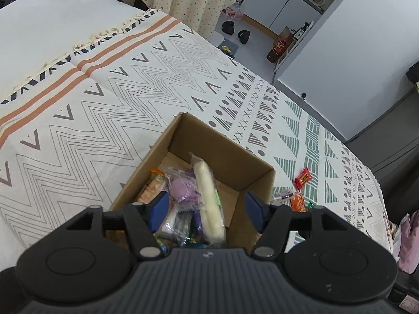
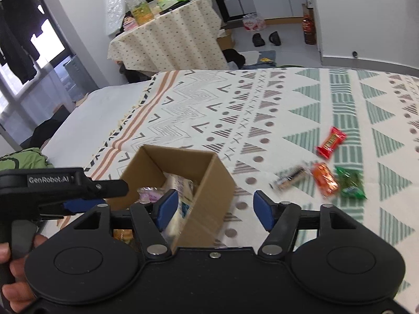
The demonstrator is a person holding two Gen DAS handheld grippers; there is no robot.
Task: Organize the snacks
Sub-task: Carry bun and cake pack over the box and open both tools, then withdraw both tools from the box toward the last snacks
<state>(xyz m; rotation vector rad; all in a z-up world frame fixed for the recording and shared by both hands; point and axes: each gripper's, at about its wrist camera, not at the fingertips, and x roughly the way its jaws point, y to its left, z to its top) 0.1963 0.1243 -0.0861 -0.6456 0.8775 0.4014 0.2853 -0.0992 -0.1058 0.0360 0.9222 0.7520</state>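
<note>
On patterned woven cloth (image 2: 288,99) | square cardboard box (image 2: 207,183), crinkly wrapped snacks (image 1: 193,196) | both hand-held grippers spread, empty

The box (image 1: 230,162) stood open on top, its near half crowded with snacks (image 1: 199,198); bare blanket (image 2: 262,110) lay beyond and left.

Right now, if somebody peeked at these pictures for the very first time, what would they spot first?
Probably the open cardboard box on the patterned blanket, stuffed with snacks, with a long pale packet on top. Next, four loose snacks on the blanket to its right: a red packet, an orange packet, a green packet and a clear-wrapped one.
</note>
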